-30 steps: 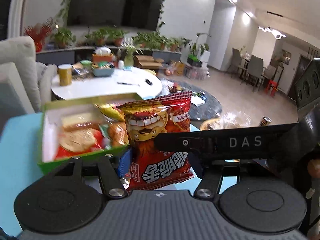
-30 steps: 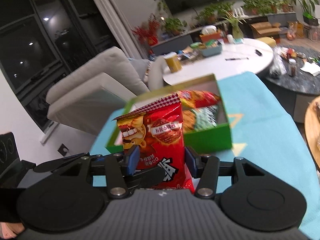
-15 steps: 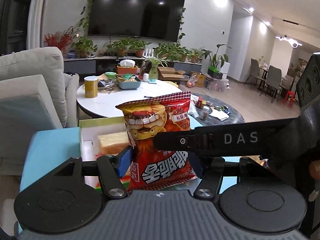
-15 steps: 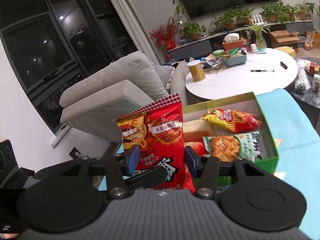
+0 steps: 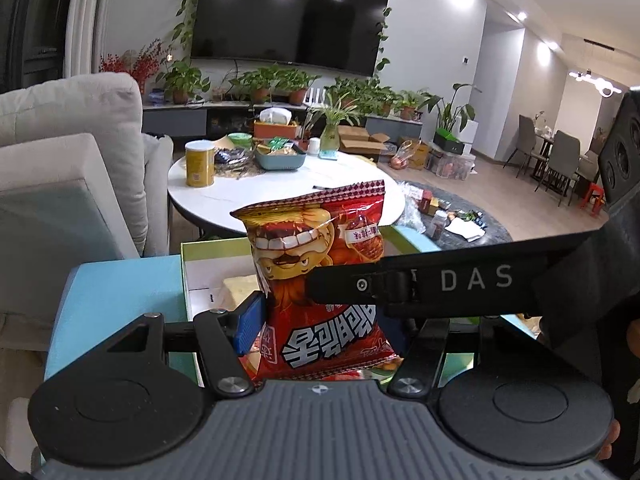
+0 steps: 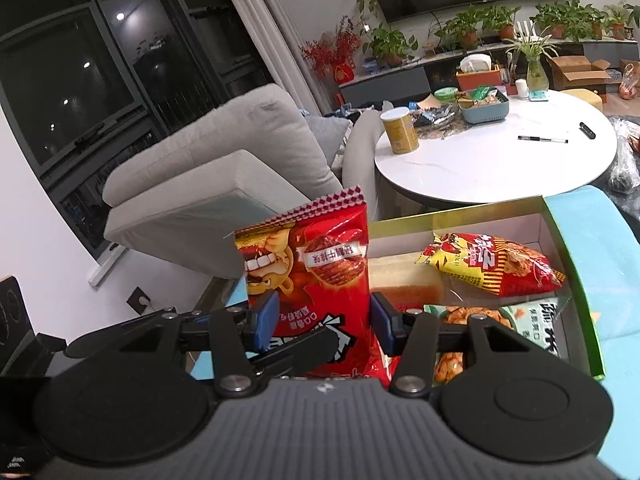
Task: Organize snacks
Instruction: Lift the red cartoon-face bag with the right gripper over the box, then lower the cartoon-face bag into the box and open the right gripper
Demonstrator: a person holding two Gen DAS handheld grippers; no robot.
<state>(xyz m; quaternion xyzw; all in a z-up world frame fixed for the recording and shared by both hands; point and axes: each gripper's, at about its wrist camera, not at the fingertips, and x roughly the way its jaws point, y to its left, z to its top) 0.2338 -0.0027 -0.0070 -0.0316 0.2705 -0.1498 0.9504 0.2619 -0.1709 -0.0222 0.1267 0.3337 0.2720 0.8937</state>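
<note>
Each gripper holds its own red snack bag with a cartoon face. My left gripper [image 5: 324,316] is shut on a red bag [image 5: 320,264], held upright above the green box [image 5: 200,248]. My right gripper [image 6: 324,316] is shut on a second red bag [image 6: 316,276], held at the box's left side. The right gripper's black arm crosses in front of the left view. The green box [image 6: 576,264] sits on a light blue table [image 6: 600,232] and holds a yellow-red bag [image 6: 492,264], a pale green bag [image 6: 500,320] and a cake slice [image 6: 400,280].
A grey sofa [image 6: 224,168] stands left of the table. A white round table [image 6: 500,160] behind carries a yellow can [image 6: 398,130], a blue tray and a pen. Plants and a TV line the far wall.
Both grippers, bags still held, have risen and tilted up; the box has dropped lower in both views and shifted right in the right wrist view.
</note>
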